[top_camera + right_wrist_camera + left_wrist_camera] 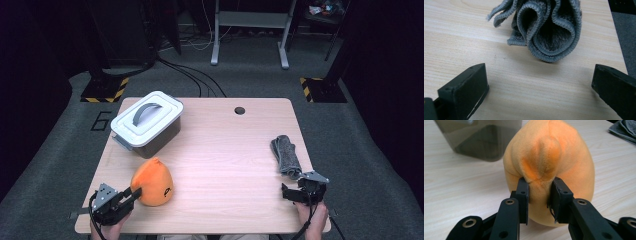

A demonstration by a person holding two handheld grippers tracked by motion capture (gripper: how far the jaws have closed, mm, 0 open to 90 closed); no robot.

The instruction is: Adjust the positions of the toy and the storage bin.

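Plush (152,183) near the counter's (225,150) front-left edge, your left gripper (537,195) fingers clamped on its fold, box (147,122) behind it, your right gripper (539,90) fingers wide apart before the towel (549,27).

Counts, high view: 1 light wooden table (220,150), centre of frame. On it, 3 items: 1 grey plastic storage box w/ white handled lid (146,122), upper left; 1 orange teardrop-shaped plush toy (152,182), lower left; 1 folded grey towel (286,155), right side. 2 black two-jaw grippers: left gripper (134,191) bottom left, right gripper (286,192) bottom right.
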